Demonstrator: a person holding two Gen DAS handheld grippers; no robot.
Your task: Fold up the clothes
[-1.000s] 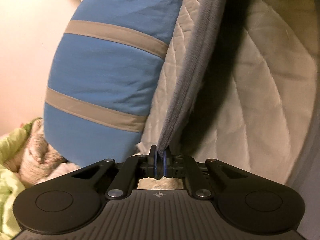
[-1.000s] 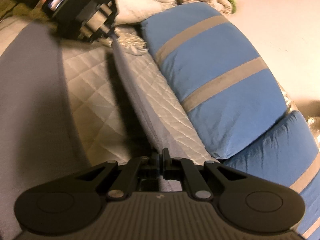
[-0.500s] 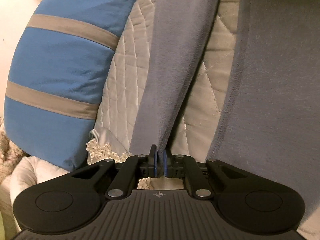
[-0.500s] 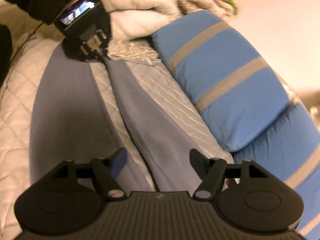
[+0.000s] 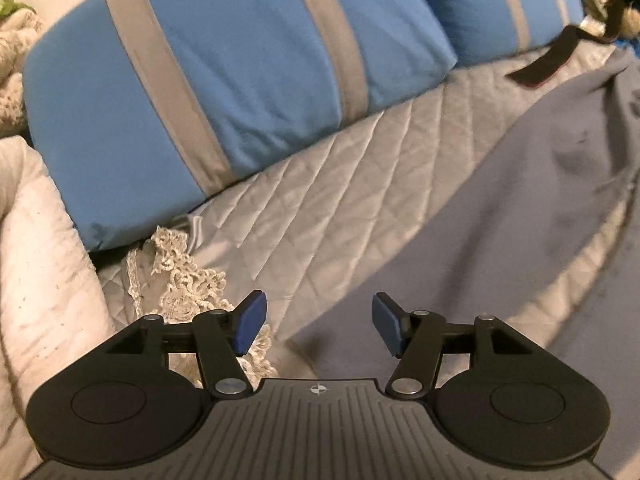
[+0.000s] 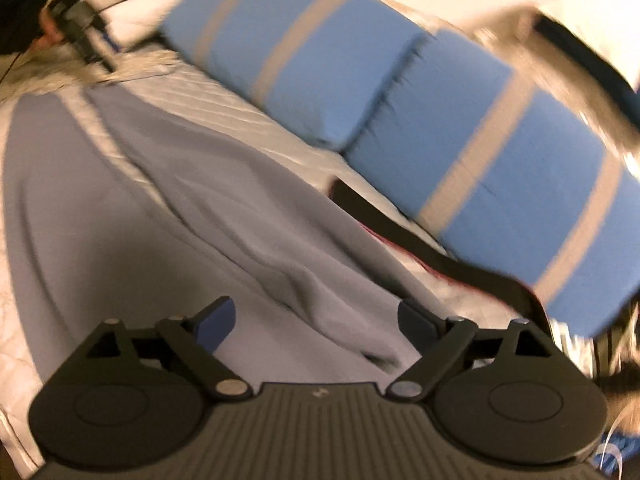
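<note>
Grey garment [image 5: 500, 216] lies flat on the quilt [image 5: 320, 200], at 6 o'clock of the blue pillows [image 5: 224, 64]. Left gripper [image 5: 319, 326] and right gripper [image 6: 316, 326]: jaws opening, spread, nothing pinched, above the cloth.

The right gripper [image 6: 316, 322] hangs over a grey garment [image 6: 224, 216], its jaws opening wide with nothing pinched between them; the cloth lies rumpled under and beyond the blue pads. The garment is spread on a quilted white bedspread [image 6: 248, 108]. Along the far right run two blue pillows with grey stripes [image 6: 400, 92], end to end. A dark strap [image 6: 404, 236] lies between garment and pillows. At far left the left gripper [image 6: 80, 28] shows, blurred.
</note>
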